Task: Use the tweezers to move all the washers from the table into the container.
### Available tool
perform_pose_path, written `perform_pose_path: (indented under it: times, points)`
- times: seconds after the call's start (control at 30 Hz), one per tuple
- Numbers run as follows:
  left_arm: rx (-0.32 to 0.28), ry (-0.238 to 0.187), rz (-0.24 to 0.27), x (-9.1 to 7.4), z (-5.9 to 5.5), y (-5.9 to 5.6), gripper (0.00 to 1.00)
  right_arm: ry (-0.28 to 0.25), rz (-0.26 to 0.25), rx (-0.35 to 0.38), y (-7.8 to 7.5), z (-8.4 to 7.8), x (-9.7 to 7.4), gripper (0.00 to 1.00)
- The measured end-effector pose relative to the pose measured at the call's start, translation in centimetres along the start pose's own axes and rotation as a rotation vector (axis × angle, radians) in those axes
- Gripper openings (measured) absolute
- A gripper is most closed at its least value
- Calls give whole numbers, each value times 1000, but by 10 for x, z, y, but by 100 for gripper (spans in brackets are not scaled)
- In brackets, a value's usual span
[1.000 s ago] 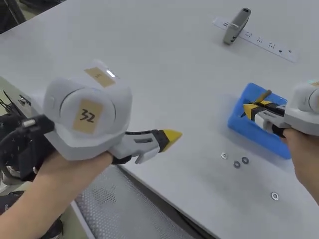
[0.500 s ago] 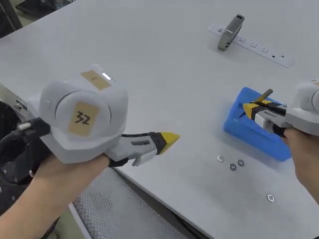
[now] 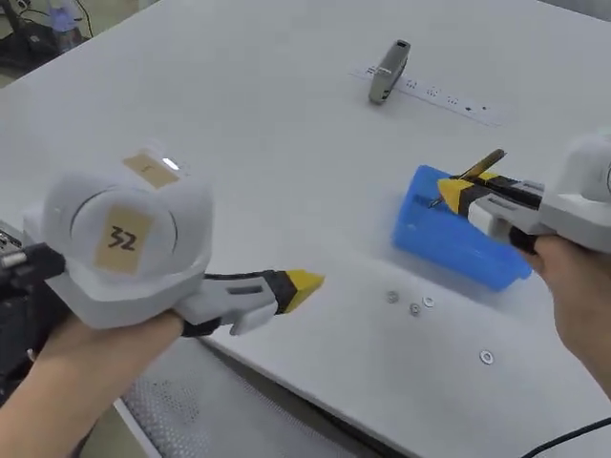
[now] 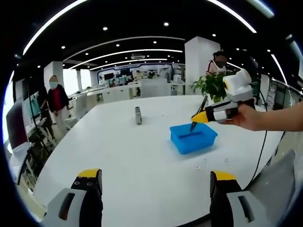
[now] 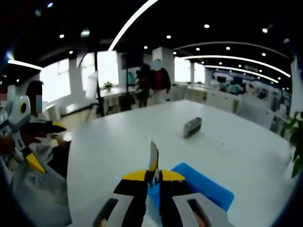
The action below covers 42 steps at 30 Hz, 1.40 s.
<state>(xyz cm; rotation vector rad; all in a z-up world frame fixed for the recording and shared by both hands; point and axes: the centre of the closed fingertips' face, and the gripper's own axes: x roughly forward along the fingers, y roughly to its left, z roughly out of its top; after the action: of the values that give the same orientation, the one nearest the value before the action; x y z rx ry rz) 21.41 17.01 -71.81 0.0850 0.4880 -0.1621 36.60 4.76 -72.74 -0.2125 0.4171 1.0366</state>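
Note:
My right gripper (image 3: 451, 196) hovers over the far side of the blue container (image 3: 434, 246), shut on the tweezers (image 3: 482, 163), which poke up past its yellow tips. In the right gripper view the tweezers (image 5: 153, 158) stand upright between the closed jaws of the right gripper (image 5: 154, 176), with the container (image 5: 210, 190) just beyond. Several small washers (image 3: 413, 304) lie on the white table in front of the container, and one more washer (image 3: 486, 358) lies to the right. My left gripper (image 3: 304, 283) is held open over the near table edge, nothing in it (image 4: 154, 182).
A white power strip (image 3: 441, 95) lies at the far side of the table with a grey device (image 3: 389, 70) on its left end. The table's near edge (image 3: 286, 382) runs diagonally under my left hand. People stand in the room behind.
The head camera has swung, which shifts the whole scene left and up. Both grippers keep roughly their places; the right one still holds the tweezers over the container.

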Motion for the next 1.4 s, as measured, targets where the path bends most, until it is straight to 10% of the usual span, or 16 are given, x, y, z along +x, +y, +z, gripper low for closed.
perform_pose_path:
  times: [0.6, 1.4]
  points:
    - [1, 8, -36, -2, -2, -15, 95, 137, 104, 81, 49, -77, 2, 5]
    - [18, 31, -32, -2, -7, -17, 94, 213, 105, -43, 51, -99, 13, 5]
